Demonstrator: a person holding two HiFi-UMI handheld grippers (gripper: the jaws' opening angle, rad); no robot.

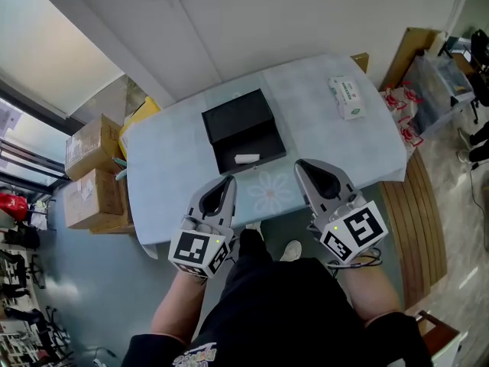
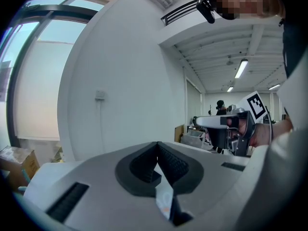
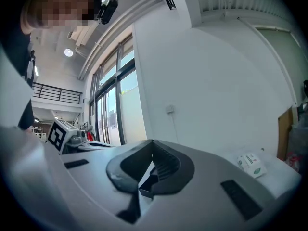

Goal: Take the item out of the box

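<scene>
Desk (image 1: 176, 167) carries an open black box (image 1: 238, 119). Left gripper (image 1: 228, 180) and right gripper (image 1: 302, 165) hang just this side of the box, jaws together, empty. Tissue pack (image 1: 348, 98) right of box. White item (image 1: 247, 159) lies inside box.

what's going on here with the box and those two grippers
A person stands at a table covered in a pale blue cloth, a grey two-jaw gripper in each hand. The left gripper and right gripper hover over the table's near edge, jaws shut and empty. Just beyond them, the open black box holds a small white item, not yet touched. A white and green packet lies near the far right corner.
</scene>
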